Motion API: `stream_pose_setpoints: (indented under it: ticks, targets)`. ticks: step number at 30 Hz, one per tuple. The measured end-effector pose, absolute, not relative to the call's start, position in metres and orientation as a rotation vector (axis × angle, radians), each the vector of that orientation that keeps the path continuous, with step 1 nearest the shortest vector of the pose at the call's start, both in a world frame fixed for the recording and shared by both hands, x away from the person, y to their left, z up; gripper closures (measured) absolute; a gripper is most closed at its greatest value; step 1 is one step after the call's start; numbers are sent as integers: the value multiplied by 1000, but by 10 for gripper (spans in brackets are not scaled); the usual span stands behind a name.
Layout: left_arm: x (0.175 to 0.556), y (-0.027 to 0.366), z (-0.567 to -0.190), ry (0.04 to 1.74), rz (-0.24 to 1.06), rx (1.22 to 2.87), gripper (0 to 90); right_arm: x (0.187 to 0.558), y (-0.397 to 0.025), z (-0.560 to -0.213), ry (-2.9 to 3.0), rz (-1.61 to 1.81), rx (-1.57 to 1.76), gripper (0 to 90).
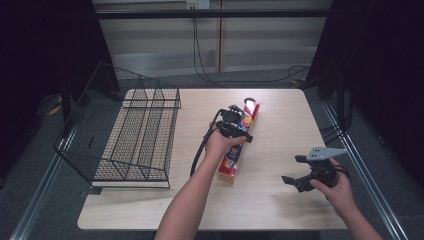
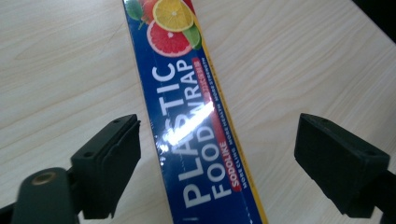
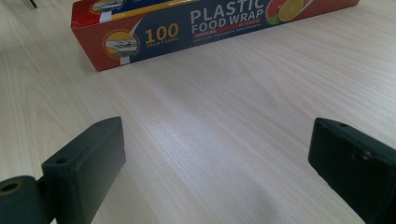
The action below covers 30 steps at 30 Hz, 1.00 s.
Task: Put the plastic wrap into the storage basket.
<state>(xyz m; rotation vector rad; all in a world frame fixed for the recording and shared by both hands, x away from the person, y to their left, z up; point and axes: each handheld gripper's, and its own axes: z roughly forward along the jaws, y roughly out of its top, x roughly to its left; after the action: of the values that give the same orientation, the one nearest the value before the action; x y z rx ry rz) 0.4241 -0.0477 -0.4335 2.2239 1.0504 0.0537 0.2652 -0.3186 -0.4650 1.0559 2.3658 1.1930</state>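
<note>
While the right gripper [image 1: 296,173] hovered near the table's [image 1: 280,210] front right, jaws spread over bare pale woodgrain, the left gripper [image 2: 217,154] hung farther in with its jaws wide astride a long, glossy cardboard food wrap box [image 1: 240,145] lying flat mid-table. Beyond, at the left edge, stood a black wire basket [image 1: 135,135], well apart.

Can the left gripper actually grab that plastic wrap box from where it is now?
Probably yes. The left gripper is right over the plastic wrap box, jaws open, one on each side of it. Nothing lies between them and the box; the gap looks wider than the box, so closing should catch it.
</note>
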Motion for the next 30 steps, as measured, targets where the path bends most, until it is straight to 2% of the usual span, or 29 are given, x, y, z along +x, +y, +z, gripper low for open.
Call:
stream_pose_setpoints:
  ticks: [9, 19, 23, 30]
  targets:
    - [429, -56, -440, 1080, 50, 2245, 230, 265, -319, -464, 2367, 1203, 1059, 40]
    - [434, -59, -444, 1089, 132, 2241, 274, 265, -317, -464, 2369, 1195, 1058, 40]
    - [438, -58, -448, 1100, 98, 2255, 279, 266, -317, -464, 2373, 1198, 1055, 40]
    - [440, -61, -454, 1134, 86, 2294, 351, 266, -317, -464, 2379, 1218, 1041, 40]
